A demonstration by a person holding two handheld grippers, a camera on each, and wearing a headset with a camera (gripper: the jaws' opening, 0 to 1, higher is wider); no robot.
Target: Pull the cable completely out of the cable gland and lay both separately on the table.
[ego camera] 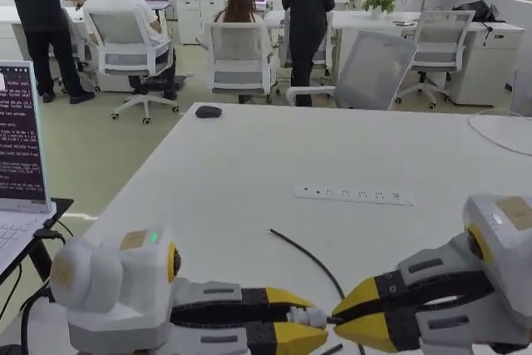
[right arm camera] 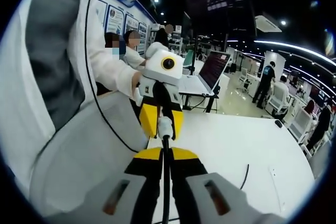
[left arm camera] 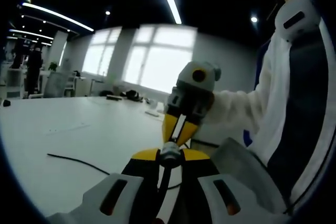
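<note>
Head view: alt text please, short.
Two yellow-tipped grippers meet tip to tip low over a white table: the left gripper grips a small white cable gland, and the right gripper grips the black cable, whose free end trails across the table toward a white power strip. Behind, an office with people at desks.

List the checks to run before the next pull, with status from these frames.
1. Gland grip: left gripper shut on cable gland: ok.
2. Cable grip: right gripper shut on cable, close to the gland: ok.
3. Cable out of the gland: not ok, it runs into it.
4. Loose tail lies free on the table, apart from the power strip: ok.
5. Length left inside the gland: cannot tell.
</note>
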